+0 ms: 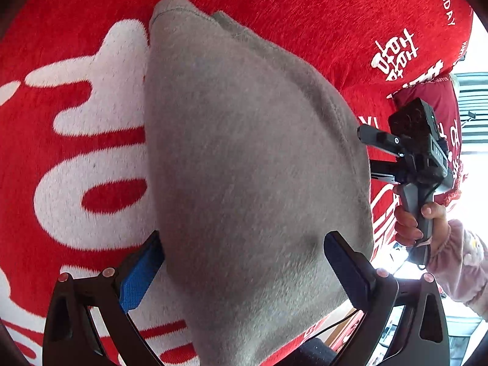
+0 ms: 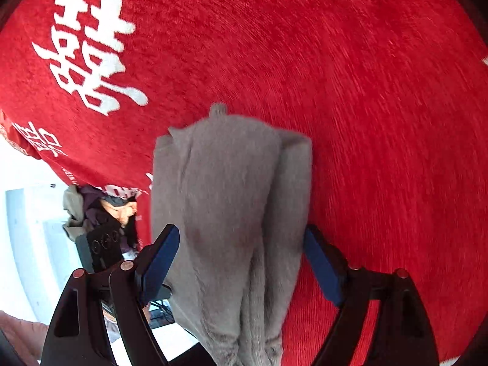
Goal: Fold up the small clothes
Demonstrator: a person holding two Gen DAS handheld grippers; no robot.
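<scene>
Left wrist view: my left tongs (image 1: 244,274) stand spread around the grey garment (image 1: 250,158) on the red cloth (image 1: 76,167); my right tongs (image 2: 241,265) stand spread around it too, near the cloth's edge.

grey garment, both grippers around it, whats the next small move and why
Probably lower the grey garment onto the red cloth and spread it. It bunches in folds between the wide-set pads of the left gripper and the right gripper, so it looks too rumpled to fold.
</scene>
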